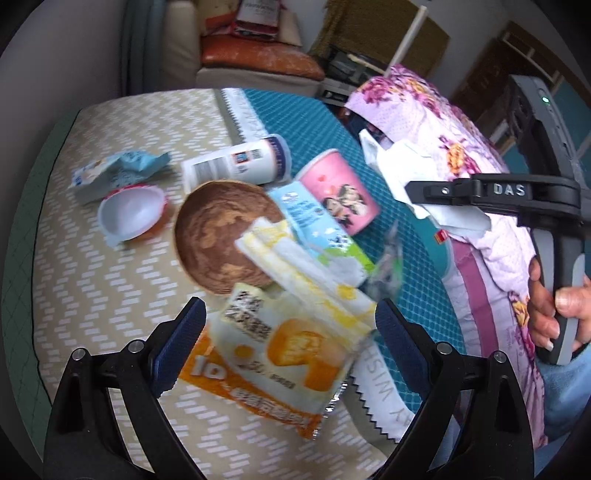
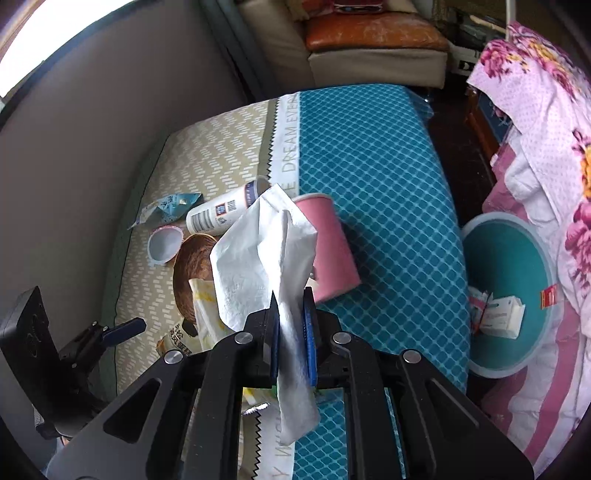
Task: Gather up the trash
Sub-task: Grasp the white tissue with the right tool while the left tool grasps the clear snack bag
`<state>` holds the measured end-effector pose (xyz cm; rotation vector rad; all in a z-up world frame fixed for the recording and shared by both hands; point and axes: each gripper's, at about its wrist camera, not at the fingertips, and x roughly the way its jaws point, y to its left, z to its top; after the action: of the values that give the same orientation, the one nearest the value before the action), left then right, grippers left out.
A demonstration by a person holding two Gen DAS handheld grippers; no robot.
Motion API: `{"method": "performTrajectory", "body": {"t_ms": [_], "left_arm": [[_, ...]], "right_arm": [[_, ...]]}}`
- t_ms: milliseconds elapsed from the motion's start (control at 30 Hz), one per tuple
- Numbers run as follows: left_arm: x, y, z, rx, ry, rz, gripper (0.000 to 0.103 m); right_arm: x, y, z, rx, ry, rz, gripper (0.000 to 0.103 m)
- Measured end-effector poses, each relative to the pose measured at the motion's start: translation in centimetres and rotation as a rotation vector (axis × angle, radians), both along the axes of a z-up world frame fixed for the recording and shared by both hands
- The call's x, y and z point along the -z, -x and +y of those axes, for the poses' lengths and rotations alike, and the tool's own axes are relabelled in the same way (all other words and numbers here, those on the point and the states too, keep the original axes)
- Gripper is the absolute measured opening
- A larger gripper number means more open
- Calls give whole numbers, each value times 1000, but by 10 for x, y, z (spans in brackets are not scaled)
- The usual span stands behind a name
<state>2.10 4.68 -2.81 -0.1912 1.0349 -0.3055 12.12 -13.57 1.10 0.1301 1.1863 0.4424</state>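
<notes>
My left gripper (image 1: pixel 290 325) is open, its jaws on either side of an orange-and-white snack wrapper (image 1: pixel 280 354) on the table. Beyond it lie a yellow-white wrapper (image 1: pixel 295 266), a milk carton (image 1: pixel 321 229), a brown bowl (image 1: pixel 221 236), a pink cup (image 1: pixel 340 192), a white bottle (image 1: pixel 236 162), a small white cup (image 1: pixel 133 214) and a blue wrapper (image 1: pixel 118 166). My right gripper (image 2: pixel 291 317) is shut on a white tissue (image 2: pixel 258 254), held above the table; it also shows in the left wrist view (image 1: pixel 417 192). A teal bin (image 2: pixel 509 299) with a white rim stands right of the table.
The table has a beige-and-teal cloth (image 2: pixel 369 166). A floral pink blanket (image 2: pixel 546 147) lies at right beside the bin, which holds some white packaging (image 2: pixel 502 317). A sofa with an orange cushion (image 2: pixel 369 33) is behind the table.
</notes>
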Motion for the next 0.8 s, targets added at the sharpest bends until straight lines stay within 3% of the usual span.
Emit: {"method": "performTrajectory", "body": {"t_ms": [267,500,600,633,733,800], "left_arm": [[-8,-10,-70,188,-132,-44,93],[17,-45,-117,286,-234,30,93],[24,-48,-131,313,-281,26,93],[25,-46,-135,321,-295,23,87],[31,-37,-149,341,-381,15,47],[32,-30,-156,359,-404,8,43]], "right_arm": [[7,13,-69,121,-69,19,11],[17,24,-119,191,-113,35,11],[25,26,-135,218,-130,47,11],[28,27,-140,227,-138,53,11],[36,29,-151,242,-158,64,11],[41,30,-158,251,-177,72,11]]}}
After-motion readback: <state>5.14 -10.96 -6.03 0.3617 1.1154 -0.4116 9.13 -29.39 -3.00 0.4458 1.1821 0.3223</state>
